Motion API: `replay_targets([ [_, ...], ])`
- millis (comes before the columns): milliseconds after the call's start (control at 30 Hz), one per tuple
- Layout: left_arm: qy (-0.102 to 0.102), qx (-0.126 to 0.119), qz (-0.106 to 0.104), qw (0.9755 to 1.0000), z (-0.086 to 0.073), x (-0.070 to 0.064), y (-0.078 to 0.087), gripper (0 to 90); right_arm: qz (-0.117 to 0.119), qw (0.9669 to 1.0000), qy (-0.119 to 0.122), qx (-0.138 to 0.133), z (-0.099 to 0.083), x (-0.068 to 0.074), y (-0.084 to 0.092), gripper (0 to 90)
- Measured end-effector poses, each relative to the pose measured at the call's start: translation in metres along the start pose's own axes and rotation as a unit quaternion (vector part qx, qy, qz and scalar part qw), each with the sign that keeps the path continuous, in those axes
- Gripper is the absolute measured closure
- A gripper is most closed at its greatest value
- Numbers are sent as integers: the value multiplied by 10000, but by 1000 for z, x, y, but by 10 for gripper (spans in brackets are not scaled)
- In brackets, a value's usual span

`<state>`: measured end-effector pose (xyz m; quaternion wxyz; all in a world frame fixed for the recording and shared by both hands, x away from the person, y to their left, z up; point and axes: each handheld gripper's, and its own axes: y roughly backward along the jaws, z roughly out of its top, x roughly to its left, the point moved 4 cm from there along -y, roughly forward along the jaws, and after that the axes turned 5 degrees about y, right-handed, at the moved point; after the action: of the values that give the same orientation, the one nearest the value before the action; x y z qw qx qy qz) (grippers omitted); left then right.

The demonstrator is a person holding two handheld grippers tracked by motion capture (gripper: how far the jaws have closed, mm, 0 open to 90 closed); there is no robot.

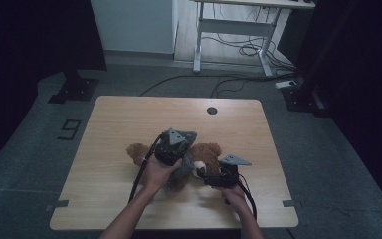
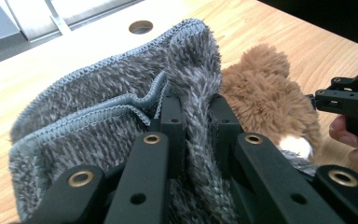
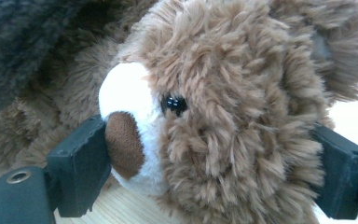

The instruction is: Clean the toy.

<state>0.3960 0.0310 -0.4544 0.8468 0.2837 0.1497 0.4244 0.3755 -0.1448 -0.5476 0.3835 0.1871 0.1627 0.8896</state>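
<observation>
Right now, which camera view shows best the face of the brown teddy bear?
The right gripper view: the teddy bear's white snout, brown nose and one eye are close and sharp there. The left gripper view shows its head from behind the grey cloth. The high view shows the bear small and partly covered.

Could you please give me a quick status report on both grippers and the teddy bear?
Left gripper shut on grey fleece garment. Right gripper clamped around teddy bear head, bear lying on table. Nothing in the way.
</observation>
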Motion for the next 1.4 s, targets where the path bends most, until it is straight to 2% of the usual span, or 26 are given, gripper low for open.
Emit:
replay_targets([
  [333, -5, 188, 4, 9998, 0, -4, -16, 794, 9, 10000, 9, -1, 0, -1, 0, 128],
  [467, 27, 222, 21, 9997, -3, -2, -18, 794, 10, 10000, 3, -3, 0, -1, 0, 128],
  [667, 131, 245, 21, 9996, -3, 3, -20, 795, 0, 10000, -10, -13, 0, 0, 0, 127],
  [867, 124, 271, 65, 9995, -5, 5, -21, 795, -4, 10000, -10, -25, 0, -1, 0, 127],
  [1400, 195, 227, 94, 9995, -12, 17, -13, 794, 4, 10000, -6, -31, 0, 0, 0, 127],
])
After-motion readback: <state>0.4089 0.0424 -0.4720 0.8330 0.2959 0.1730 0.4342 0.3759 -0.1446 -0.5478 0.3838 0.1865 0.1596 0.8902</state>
